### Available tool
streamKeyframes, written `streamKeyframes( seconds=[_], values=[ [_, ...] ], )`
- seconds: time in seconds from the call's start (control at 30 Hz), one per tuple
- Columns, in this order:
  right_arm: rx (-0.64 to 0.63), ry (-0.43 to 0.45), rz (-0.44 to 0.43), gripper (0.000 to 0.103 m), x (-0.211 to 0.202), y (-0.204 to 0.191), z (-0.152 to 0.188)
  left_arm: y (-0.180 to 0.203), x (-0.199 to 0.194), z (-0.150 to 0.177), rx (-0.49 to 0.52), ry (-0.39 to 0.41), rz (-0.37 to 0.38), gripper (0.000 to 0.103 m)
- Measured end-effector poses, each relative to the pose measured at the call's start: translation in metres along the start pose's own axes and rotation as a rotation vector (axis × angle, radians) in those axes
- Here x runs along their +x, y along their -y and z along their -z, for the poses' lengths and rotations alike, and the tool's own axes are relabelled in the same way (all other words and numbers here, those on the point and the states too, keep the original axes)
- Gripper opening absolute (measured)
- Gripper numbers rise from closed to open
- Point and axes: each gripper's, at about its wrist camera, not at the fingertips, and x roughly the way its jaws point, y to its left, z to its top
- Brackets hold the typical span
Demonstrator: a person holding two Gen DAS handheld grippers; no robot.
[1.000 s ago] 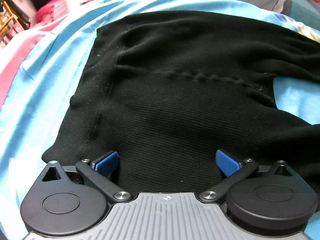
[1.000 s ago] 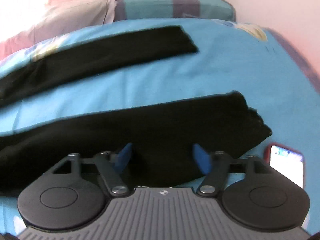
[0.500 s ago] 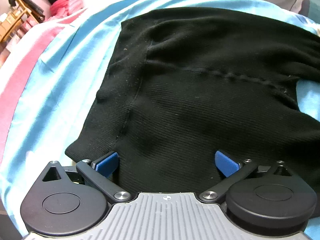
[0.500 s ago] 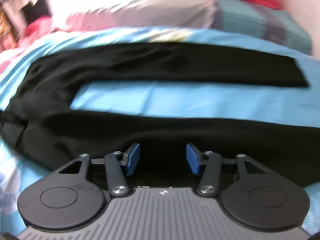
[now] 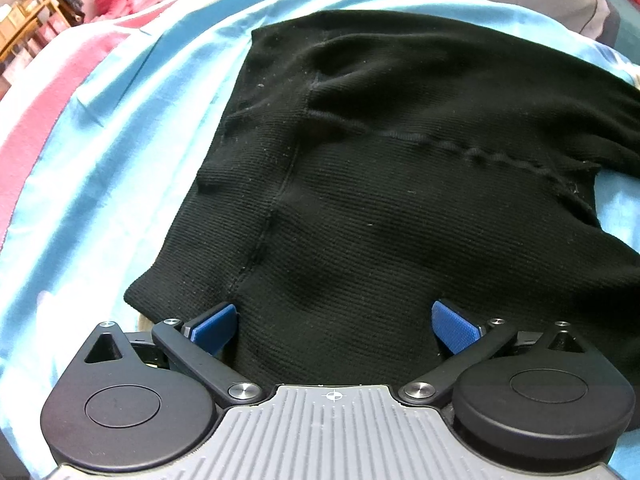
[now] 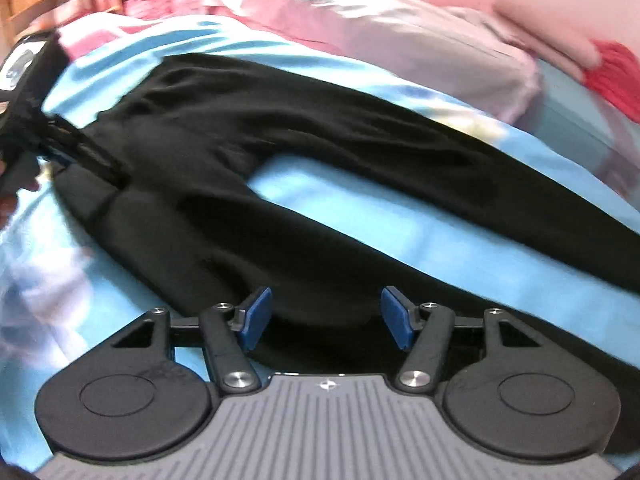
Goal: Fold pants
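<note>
Pants (image 5: 400, 200) flat on blue bedsheet (image 5: 120, 160)

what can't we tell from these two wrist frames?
- Leg cuffs of the black pants: cut off by the right edge, right wrist view.
- Left gripper in that view: motion blur, jaw state unreadable there.
- Whether the right gripper, its jaws opening, touches the cloth: black on black, unclear.
- Near hem of the pants: hidden under the left gripper body, left wrist view.
- Shelf contents: too small.
</note>
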Motion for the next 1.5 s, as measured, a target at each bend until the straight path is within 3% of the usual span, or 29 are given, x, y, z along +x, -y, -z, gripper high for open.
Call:
streamKeyframes(
  seconds=[0.13, 0.23, 0.27, 0.33, 0.37, 0.47, 0.53, 0.63, 0.67, 0.73, 0.8, 0.87, 1.0, 1.17, 1.23, 1.33, 1.43, 1.5],
  values=[
    [-0.006, -0.022, -0.097, 0.063, 0.026, -0.036, -0.013, -0.001, 0.0, 0.001, 0.008, 0.004, 0.009, 0.103],
    [-0.047, -0.142, -0.145, 0.068, 0.043, -0.055, -0.005, -0.004, 0.003, -0.002, 0.01, 0.002, 0.016, 0.103],
    [-0.094, -0.127, -0.141, 0.069, 0.037, -0.06, -0.002, -0.005, 0.004, -0.003, 0.011, -0.002, 0.017, 0.103],
    [-0.115, -0.188, -0.223, 0.065, 0.029, -0.06, -0.006, -0.006, 0.002, -0.003, 0.012, -0.005, 0.016, 0.103],
    [-0.093, -0.164, -0.246, 0.066, 0.022, -0.058, -0.01, -0.007, 0.0, -0.003, 0.011, -0.005, 0.018, 0.103],
    [-0.123, -0.045, -0.192, 0.067, 0.012, -0.066, -0.024, -0.006, 0.0, -0.003, 0.008, -0.006, 0.017, 0.103],
    [-0.094, -0.014, -0.221, 0.067, 0.021, -0.069, -0.031, -0.004, 0.0, -0.003, 0.012, -0.006, 0.01, 0.103],
    [-0.09, -0.095, -0.225, 0.064, 0.047, -0.081, -0.027, -0.004, 0.001, -0.005, 0.012, -0.01, 0.013, 0.103],
    [-0.105, -0.148, -0.254, 0.068, 0.051, -0.084, -0.021, -0.005, 0.001, -0.005, 0.013, -0.012, 0.015, 0.103],
    [-0.177, -0.127, -0.278, 0.07, 0.037, -0.091, -0.008, -0.006, 0.0, -0.005, 0.015, -0.012, 0.018, 0.103],
    [-0.171, -0.129, -0.297, 0.071, 0.025, -0.085, 0.002, -0.008, 0.0, -0.005, 0.011, -0.015, 0.022, 0.103],
    [-0.118, -0.134, -0.304, 0.07, 0.016, -0.072, 0.007, -0.009, -0.002, -0.007, 0.005, -0.029, 0.024, 0.103],
    [0.038, -0.111, -0.285, 0.07, -0.006, -0.028, 0.019, -0.02, -0.016, -0.004, -0.042, -0.044, 0.098, 0.103],
    [0.242, -0.074, -0.196, 0.067, -0.028, 0.026, 0.037, -0.048, -0.036, 0.016, -0.179, -0.037, 0.302, 0.103],
    [0.352, -0.058, -0.148, 0.062, -0.039, 0.053, 0.05, -0.058, -0.035, 0.029, -0.271, -0.077, 0.423, 0.103],
    [0.556, -0.039, -0.082, 0.059, -0.056, 0.091, 0.074, -0.057, -0.025, 0.045, -0.371, -0.157, 0.544, 0.103],
    [0.77, -0.007, 0.006, 0.059, -0.073, 0.127, 0.103, -0.052, -0.027, 0.045, -0.384, -0.124, 0.535, 0.103],
    [0.89, 0.018, 0.075, 0.059, -0.082, 0.147, 0.121, -0.05, -0.023, 0.041, -0.42, -0.124, 0.571, 0.103]
  ],
)
